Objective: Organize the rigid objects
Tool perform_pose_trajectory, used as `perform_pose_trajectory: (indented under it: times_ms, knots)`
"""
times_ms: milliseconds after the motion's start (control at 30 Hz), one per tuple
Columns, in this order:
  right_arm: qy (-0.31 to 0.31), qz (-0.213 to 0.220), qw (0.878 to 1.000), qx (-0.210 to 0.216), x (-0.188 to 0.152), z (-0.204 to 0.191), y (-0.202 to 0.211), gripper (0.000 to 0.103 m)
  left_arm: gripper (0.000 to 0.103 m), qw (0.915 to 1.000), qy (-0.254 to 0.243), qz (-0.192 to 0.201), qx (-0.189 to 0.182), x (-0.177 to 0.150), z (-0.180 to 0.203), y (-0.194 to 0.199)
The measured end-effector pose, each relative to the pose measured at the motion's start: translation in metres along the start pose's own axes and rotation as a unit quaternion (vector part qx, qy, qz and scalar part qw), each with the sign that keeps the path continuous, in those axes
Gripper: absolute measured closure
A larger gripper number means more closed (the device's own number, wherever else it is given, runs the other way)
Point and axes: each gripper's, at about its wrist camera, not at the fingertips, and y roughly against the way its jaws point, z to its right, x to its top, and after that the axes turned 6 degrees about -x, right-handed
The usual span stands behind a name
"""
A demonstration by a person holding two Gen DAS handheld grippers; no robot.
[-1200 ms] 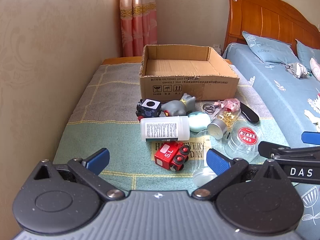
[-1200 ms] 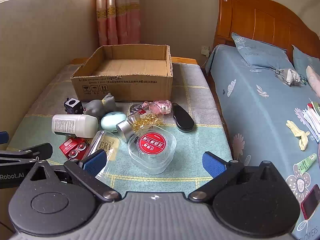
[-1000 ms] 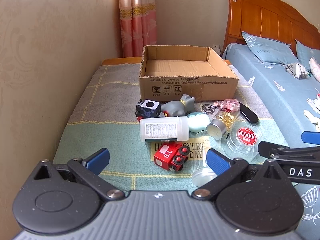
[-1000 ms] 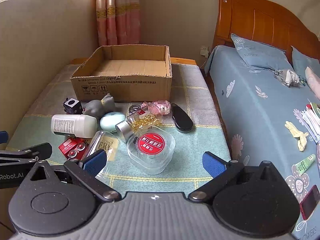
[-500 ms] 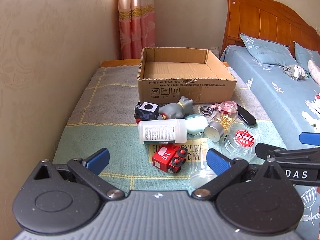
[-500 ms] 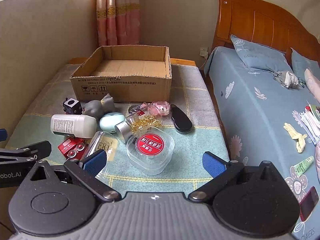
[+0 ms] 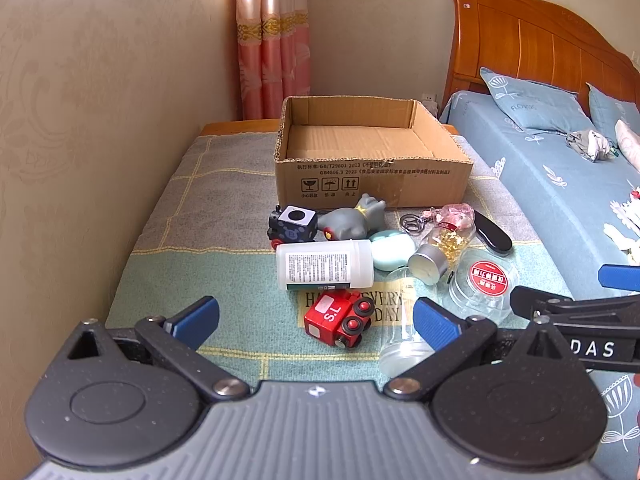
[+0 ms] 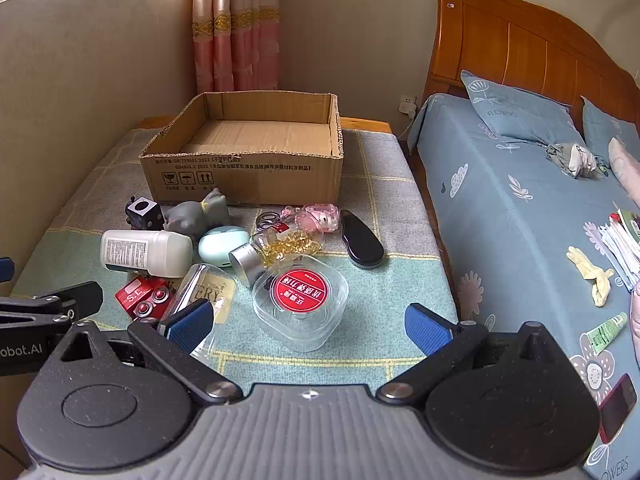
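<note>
Cardboard box (image 7: 372,168): far, empty. White bottle (image 7: 326,265), clear glass jar (image 8: 200,292), red toy train (image 7: 338,318): crowded near, touching. Left gripper (image 7: 316,318), right gripper (image 8: 308,322): wide, empty. Risk: jar likely rolls if neighbours are nudged.

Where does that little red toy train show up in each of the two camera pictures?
Left wrist view: the red toy train lies low in the middle, between the open fingers of the left gripper.
Right wrist view: the train sits at lower left, partly hidden behind a clear glass jar.
Shared landmark: in both it lies just in front of the white bottle on its side.
</note>
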Motion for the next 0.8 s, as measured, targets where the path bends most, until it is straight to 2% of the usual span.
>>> perform_pose_trajectory:
  times_ms: [800]
  knots:
    - [0.004,0.0,1.0,-0.003,0.0019,0.0001,-0.0006,0.0,0.001,0.9998,-0.017,0.001,-0.006,0.0037,0.0002,-0.0027]
